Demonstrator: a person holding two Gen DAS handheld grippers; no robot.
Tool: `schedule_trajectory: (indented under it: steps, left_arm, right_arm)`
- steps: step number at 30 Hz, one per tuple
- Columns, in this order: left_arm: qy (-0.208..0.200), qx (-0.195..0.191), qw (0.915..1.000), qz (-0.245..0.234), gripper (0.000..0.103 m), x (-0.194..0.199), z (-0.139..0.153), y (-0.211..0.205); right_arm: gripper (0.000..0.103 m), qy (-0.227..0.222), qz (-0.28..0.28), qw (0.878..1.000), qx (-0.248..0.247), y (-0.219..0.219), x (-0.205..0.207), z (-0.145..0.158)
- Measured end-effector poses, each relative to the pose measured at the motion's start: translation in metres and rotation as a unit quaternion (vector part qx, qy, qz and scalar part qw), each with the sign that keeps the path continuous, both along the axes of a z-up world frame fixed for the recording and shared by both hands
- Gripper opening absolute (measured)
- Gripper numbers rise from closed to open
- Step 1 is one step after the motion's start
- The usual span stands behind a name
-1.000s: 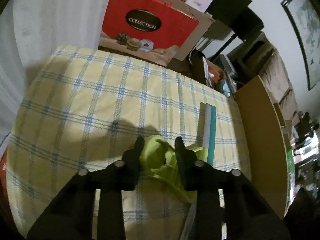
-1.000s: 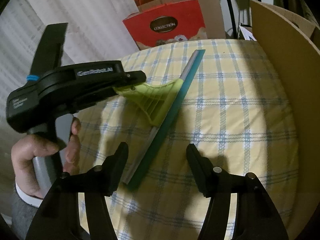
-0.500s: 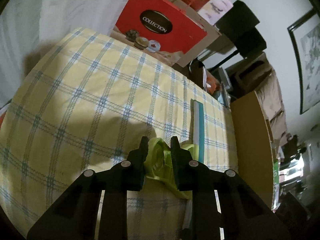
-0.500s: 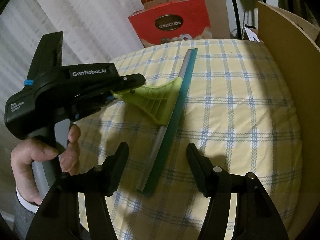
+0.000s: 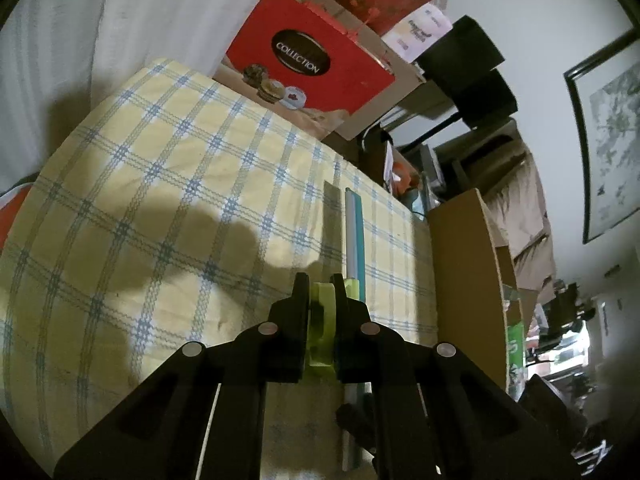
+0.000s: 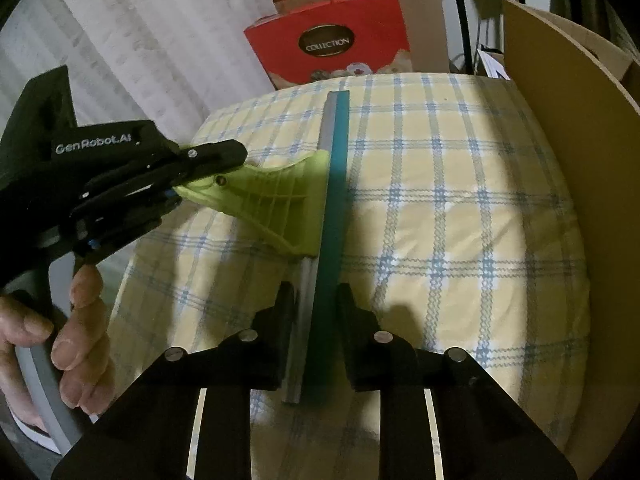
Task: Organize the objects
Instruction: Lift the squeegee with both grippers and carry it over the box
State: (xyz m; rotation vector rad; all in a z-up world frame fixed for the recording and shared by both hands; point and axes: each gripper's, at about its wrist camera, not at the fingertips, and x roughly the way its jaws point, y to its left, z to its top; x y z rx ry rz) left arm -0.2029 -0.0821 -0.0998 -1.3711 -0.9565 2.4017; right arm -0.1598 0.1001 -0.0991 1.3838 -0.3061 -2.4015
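The left claw [image 5: 320, 288] is clamped on the lime handle [image 6: 264, 196] of a squeegee [image 6: 334, 184], its fingers [image 5: 298, 320] pressed flat against either side; the squeegee hangs over the checked cloth [image 6: 440, 208] covering the counter, its teal blade [image 6: 332, 216] running straight ahead of the right claw [image 6: 316, 300]; that claw straddles the near end of the blade with narrow gaps at both sides, so whether it touches I cannot tell; a brown board [image 6: 580, 160] stands to its right; a red box [image 6: 332, 40] sits far ahead beyond the cloth.
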Motion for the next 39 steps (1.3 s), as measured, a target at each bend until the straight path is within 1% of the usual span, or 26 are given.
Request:
schedule_trajectory:
  steps: [6,10,17,24,30,35,39]
  left_arm:
    - [0.011,0.024,0.9996,0.002,0.009,0.006,0.023,0.003]
    - [0.028,0.036,0.999,-0.005,0.009,0.01,0.045,0.015]
    - [0.049,0.053,0.997,-0.029,0.009,0.012,0.081,0.053]
    - [0.063,0.059,0.9946,-0.058,0.009,0.007,0.107,0.109]
    - [0.061,0.076,0.9917,-0.084,0.009,0.001,0.114,0.161]
    - [0.053,0.074,0.9893,-0.115,0.009,-0.002,0.108,0.212]
    - [0.038,0.089,0.9871,-0.127,0.009,-0.007,0.099,0.244]
  right_arm:
    - [0.021,0.036,0.004,0.999,0.011,0.005,0.012,0.025]
    - [0.021,0.062,-0.002,0.998,0.013,0.019,0.021,0.049]
    - [0.021,0.092,-0.024,0.995,0.021,0.05,0.032,0.084]
    - [0.021,0.109,-0.055,0.992,0.036,0.096,0.045,0.11]
    - [0.021,0.114,-0.085,0.989,0.044,0.151,0.062,0.126]
    - [0.019,0.109,-0.113,0.986,0.057,0.197,0.069,0.126]
    - [0.019,0.099,-0.134,0.984,0.055,0.231,0.074,0.12]
